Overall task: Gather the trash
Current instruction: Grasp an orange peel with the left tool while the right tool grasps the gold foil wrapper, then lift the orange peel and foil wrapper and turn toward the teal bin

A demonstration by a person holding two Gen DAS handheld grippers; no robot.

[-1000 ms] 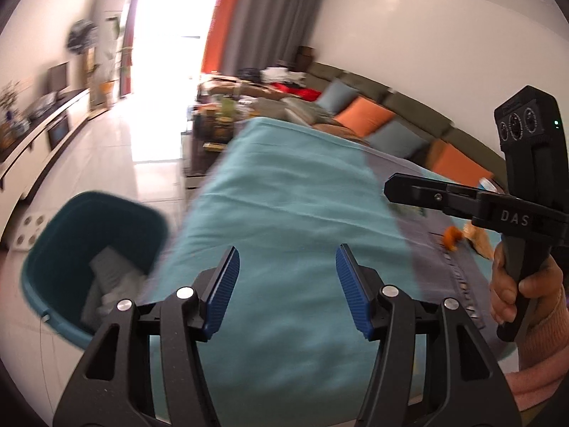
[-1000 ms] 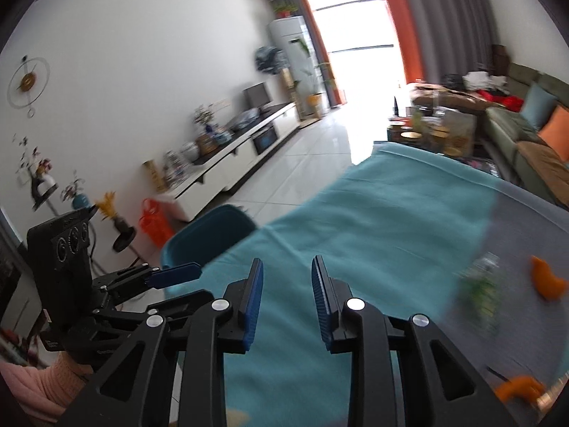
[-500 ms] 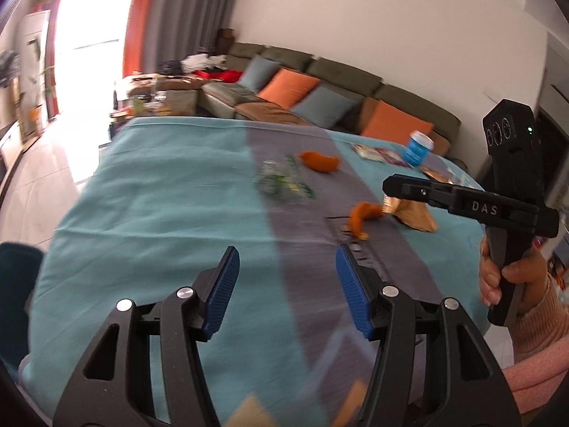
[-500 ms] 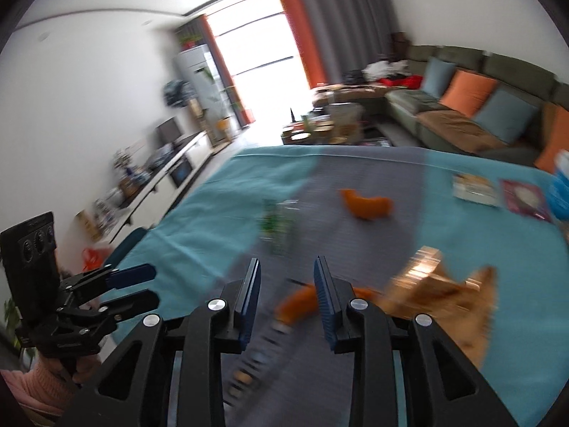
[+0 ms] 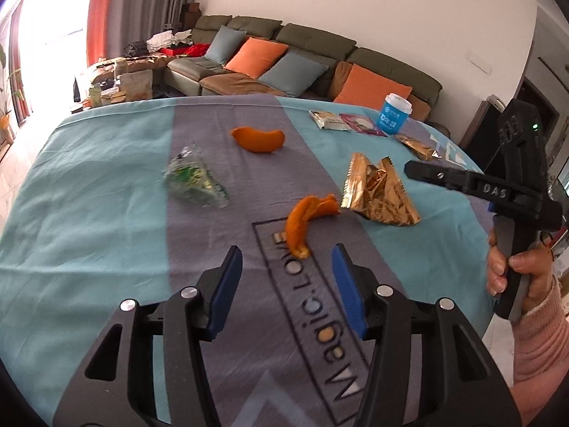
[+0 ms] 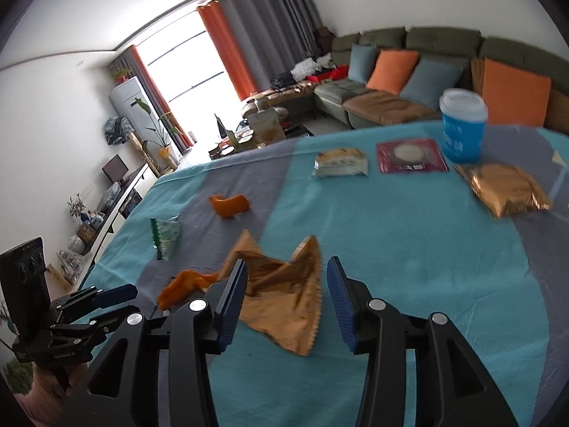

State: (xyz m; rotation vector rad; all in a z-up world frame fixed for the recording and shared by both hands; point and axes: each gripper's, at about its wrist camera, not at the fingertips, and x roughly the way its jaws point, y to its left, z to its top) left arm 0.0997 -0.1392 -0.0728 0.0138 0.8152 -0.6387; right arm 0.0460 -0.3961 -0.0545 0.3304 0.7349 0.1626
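- Trash is scattered over the cloth-covered surface (image 5: 89, 213); none is held yet.
- Left gripper (image 5: 286, 267): the jaws are closing, with nothing between them. The curled orange peel (image 5: 306, 220) lies just ahead of the fingertips.
- Right gripper (image 6: 286, 284): the jaws are opening, empty. The crumpled gold wrapper (image 6: 284, 295) lies just past and between the fingertips, untouched as far as can be seen.
- The peel is judged light, limp and slightly slick; it is best pinched across its thick middle arch.
- The gold wrapper is judged very light, crinkly and springy; a raised fold or peak should be taken, not the flat edge.
- Farther out lie a clear green-printed bag (image 5: 195, 181) and a second orange peel (image 5: 258, 138).
- Farthest lie flat packets (image 6: 339, 162), a sealed gold packet (image 6: 505, 188) and a blue cup (image 6: 462, 128), upright; whether the cup holds anything cannot be told.
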